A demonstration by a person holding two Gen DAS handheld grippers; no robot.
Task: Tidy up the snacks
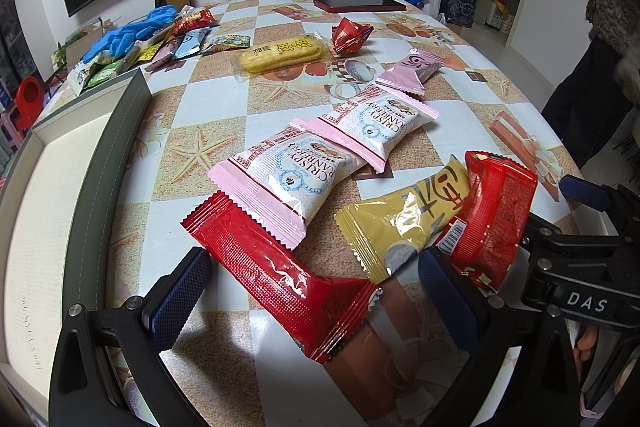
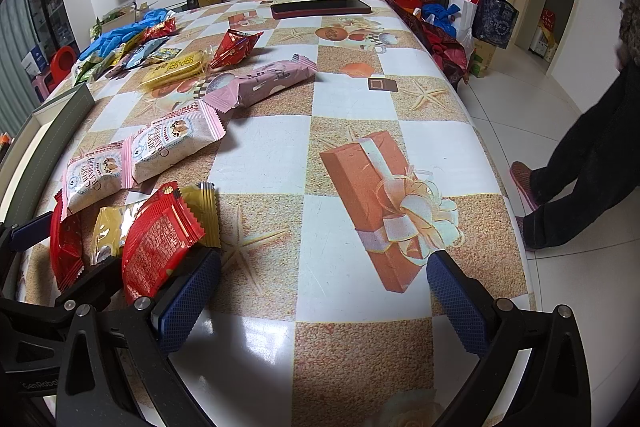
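Snack packs lie in a row on the patterned table. My left gripper is open, its fingers on either side of a long red pack. Beyond it lie two white-and-pink cranberry packs, a pink pack, a yellow biscuit pack and a small red pack. A yellow pack and a red pack lie by its right finger. My right gripper is open and empty over bare table, just right of that red pack.
A grey-rimmed box stands at the left. A pile of snacks and blue gloves lies far left. A red phone lies at the far edge. A person stands right of the table, by bags on the floor.
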